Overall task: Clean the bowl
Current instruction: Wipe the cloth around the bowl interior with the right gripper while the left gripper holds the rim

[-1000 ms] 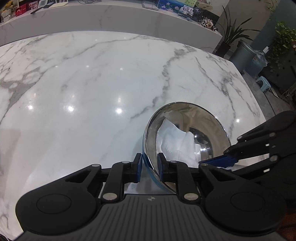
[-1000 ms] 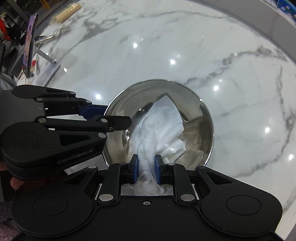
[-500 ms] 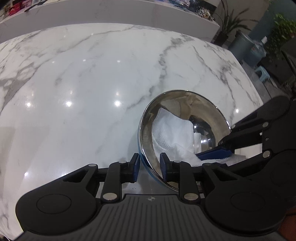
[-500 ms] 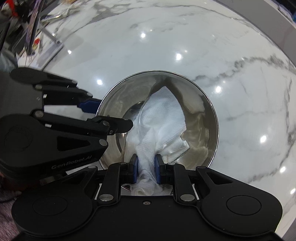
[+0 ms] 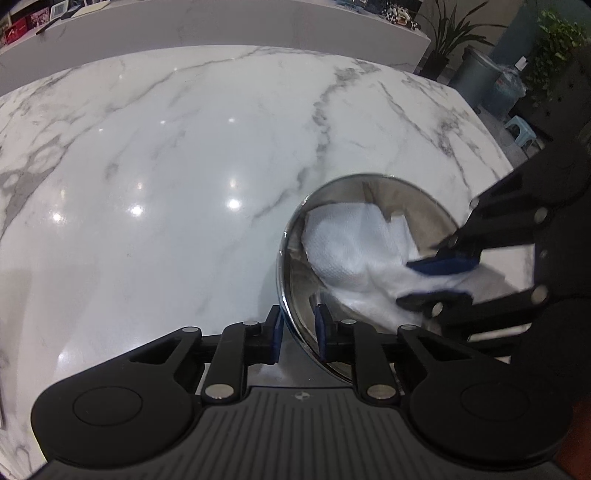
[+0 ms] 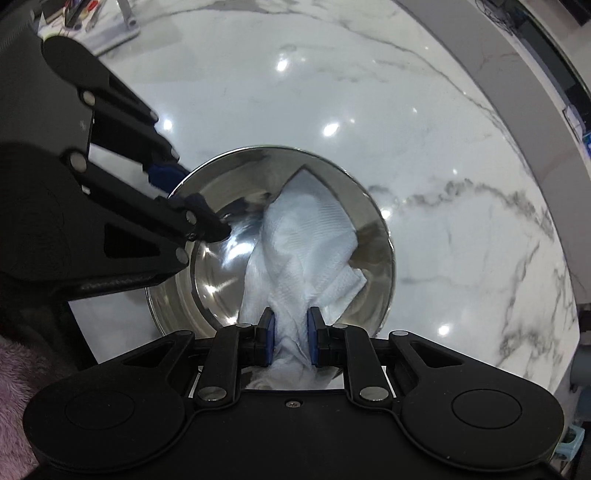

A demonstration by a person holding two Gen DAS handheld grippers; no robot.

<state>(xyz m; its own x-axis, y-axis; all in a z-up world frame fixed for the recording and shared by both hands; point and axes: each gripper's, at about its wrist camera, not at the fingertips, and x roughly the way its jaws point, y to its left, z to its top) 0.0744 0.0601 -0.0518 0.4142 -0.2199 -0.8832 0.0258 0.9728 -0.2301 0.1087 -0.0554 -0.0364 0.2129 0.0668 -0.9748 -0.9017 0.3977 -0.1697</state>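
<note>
As the paper towel [image 6: 308, 236] has swept farther round the steel bowl [image 6: 207, 258] | my right hand-held gripper [image 6: 289, 339] pinches it | left hand-held gripper [image 5: 298, 332] clamps the rim, bowl on counter [image 5: 166, 184] | wiping probably mid-course.

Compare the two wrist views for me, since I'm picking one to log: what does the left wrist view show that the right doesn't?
Left wrist only: the left claw straddling the bowl rim, one finger outside and one inside, plus plants and a bin beyond the table.

Right wrist only: the right claw shut on the tissue, and clutter at the far table edge.

Both: the steel bowl, the white tissue inside it, the marble table, and the other claw seen from the side.
</note>
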